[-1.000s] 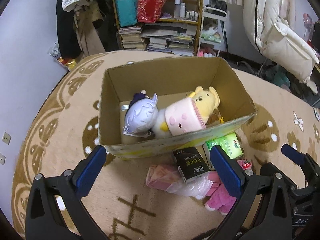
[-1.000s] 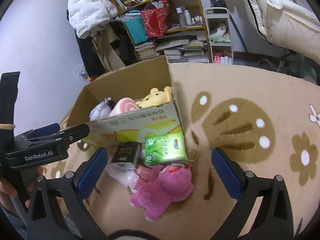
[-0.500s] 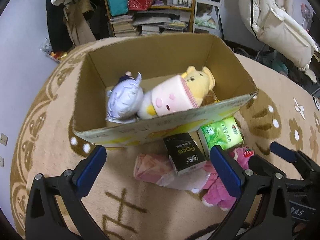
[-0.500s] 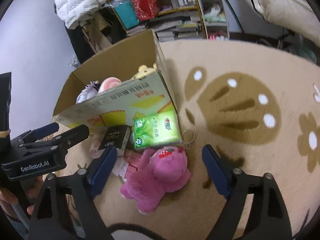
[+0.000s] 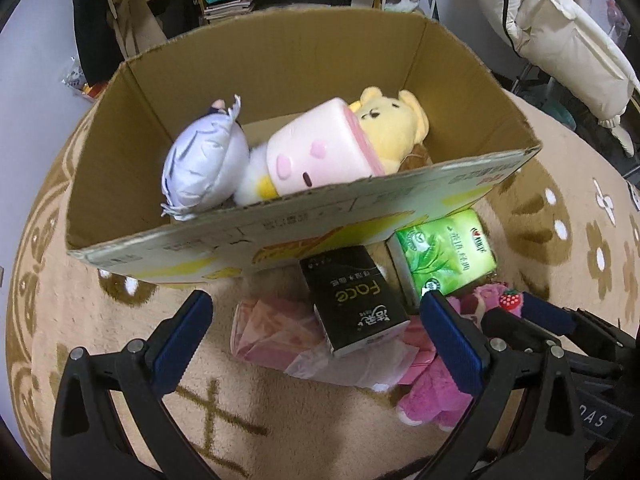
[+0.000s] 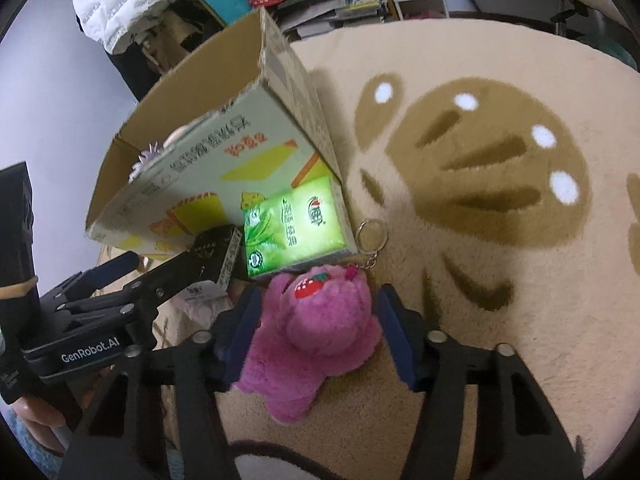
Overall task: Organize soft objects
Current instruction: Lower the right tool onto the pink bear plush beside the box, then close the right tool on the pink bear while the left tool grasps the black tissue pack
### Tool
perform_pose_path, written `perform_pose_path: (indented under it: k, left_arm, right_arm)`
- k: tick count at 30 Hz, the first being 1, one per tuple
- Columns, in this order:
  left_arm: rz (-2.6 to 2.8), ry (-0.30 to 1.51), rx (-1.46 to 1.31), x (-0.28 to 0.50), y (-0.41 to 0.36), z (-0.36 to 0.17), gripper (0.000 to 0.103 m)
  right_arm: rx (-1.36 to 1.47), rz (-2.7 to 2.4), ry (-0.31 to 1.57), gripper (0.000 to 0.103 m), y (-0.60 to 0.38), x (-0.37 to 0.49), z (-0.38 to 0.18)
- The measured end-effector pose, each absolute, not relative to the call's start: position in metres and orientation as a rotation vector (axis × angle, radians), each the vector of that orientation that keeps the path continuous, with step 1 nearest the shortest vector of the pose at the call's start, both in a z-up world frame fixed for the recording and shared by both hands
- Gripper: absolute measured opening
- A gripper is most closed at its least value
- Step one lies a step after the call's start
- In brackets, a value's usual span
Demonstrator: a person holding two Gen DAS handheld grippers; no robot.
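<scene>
Right gripper [image 6: 316, 332] has dropped onto the pink plush bear [image 6: 316, 328] and its jaws have just been closing from wide; the bear now sits between them, pads at or nearly on its flanks, so contact can't be confirmed and I'd call the grasp under way, not secured. Left gripper [image 5: 316, 340] is lower too, jaws spread wide and holding nothing, with the black tissue pack [image 5: 352, 300] and pink bag [image 5: 276, 336] between them. Cardboard box [image 5: 120, 216] is ahead of both, already holding three plush toys. In the way: green tissue pack [image 6: 292, 232] just past the right jaws touching the bear's head, the bear's keyring [image 6: 372, 236], and the left gripper crowding the right's inner side.
</scene>
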State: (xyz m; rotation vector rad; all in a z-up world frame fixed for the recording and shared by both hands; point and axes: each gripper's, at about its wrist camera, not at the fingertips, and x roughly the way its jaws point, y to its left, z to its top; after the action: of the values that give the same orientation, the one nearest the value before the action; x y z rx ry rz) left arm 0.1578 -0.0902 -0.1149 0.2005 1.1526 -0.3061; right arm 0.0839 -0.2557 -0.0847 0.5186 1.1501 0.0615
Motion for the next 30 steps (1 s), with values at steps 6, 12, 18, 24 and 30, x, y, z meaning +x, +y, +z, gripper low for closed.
perform_pose_path:
  k: [6,12,18,24,30]
  left_arm:
    - [-0.292,1.187,0.194,0.163,-0.091,-0.13,0.101]
    - [-0.301,1.202,0.199,0.169,-0.094,-0.141,0.101]
    - [-0.303,1.204,0.197,0.17,-0.096,-0.143,0.101]
    - [-0.305,1.196,0.195,0.167,-0.097,-0.144,0.101]
    - [-0.298,1.181,0.218,0.165,-0.097,-0.14,0.096]
  right_arm:
    - [0.524,0.064,1.164,0.049,-0.254,0.091,-0.093]
    - [0.558,0.067,1.177,0.049,-0.257,0.098,-0.099]
    - [0.548,0.071,1.177,0.049,-0.263,0.094,-0.099]
    - [0.535,0.067,1.172,0.049,-0.261,0.092,-0.096]
    - [0.513,0.062,1.17,0.049,-0.254,0.091,-0.095]
